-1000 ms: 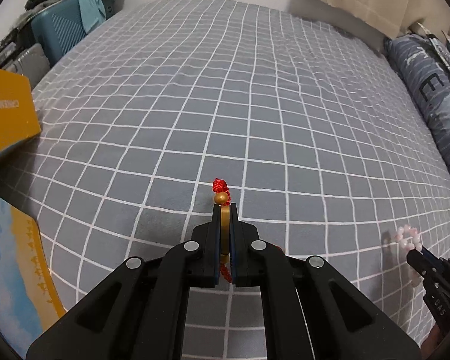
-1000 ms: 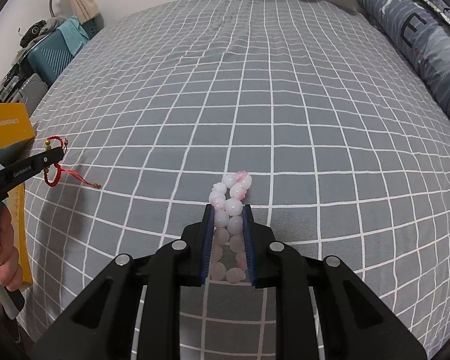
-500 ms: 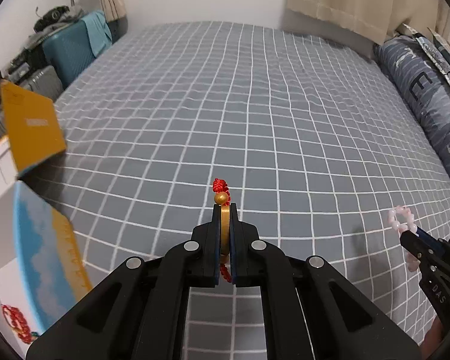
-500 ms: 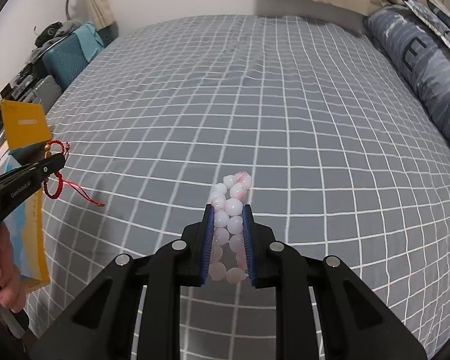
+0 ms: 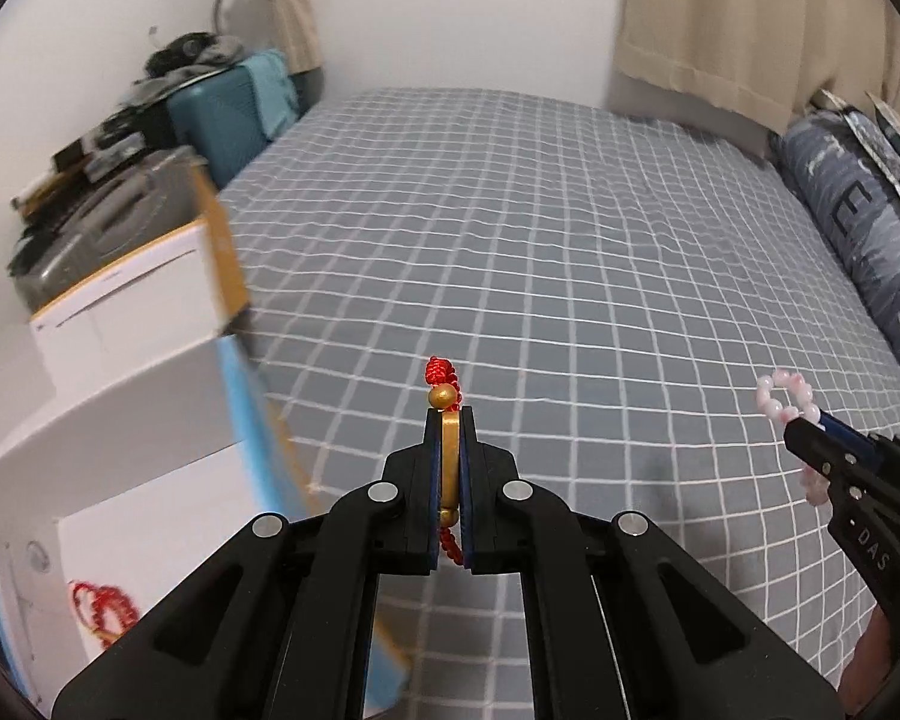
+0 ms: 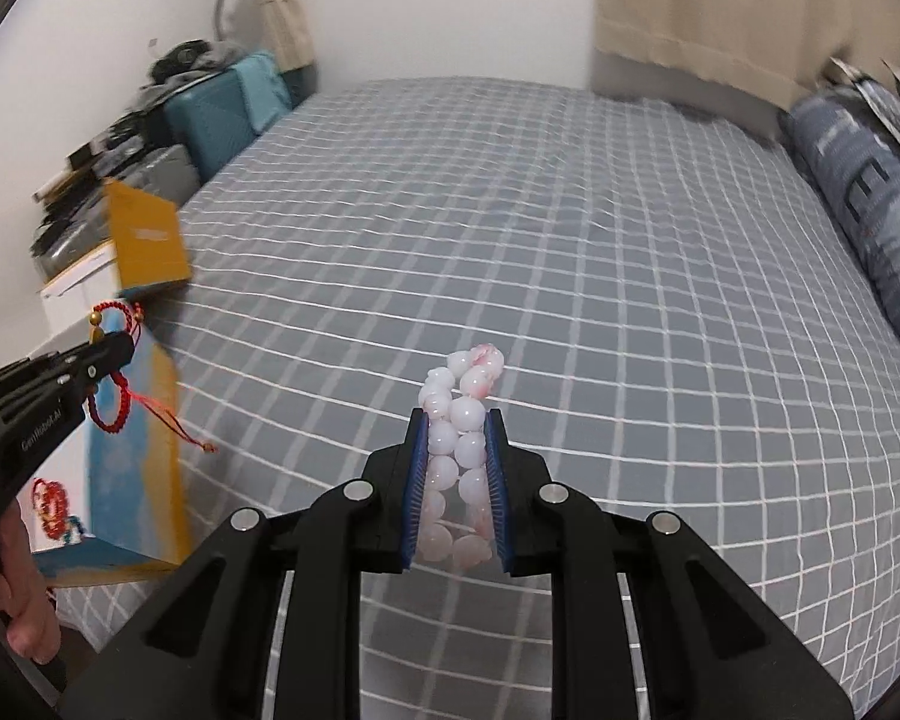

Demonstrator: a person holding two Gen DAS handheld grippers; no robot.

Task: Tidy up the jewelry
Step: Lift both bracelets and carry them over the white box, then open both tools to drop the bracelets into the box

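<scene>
Red cord bracelet (image 5: 444, 387) looks light and floppy (gold bead up top), left gripper (image 5: 448, 420) pinching it; right gripper (image 6: 456, 420) clamps pink bead bracelet (image 6: 462, 402).

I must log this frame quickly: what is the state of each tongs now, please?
Left tongs: closed, holding the red bracelet.
Right tongs: closed, holding the pink bracelet.

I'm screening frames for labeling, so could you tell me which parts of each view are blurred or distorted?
Left wrist view: the open box at left is smeared by motion; the left claw and its red cord bracelet stay sharp. Right wrist view: mild blur on the bedspread; the right claw and pink bead bracelet are crisp. Both views show fisheye bowing.
</scene>
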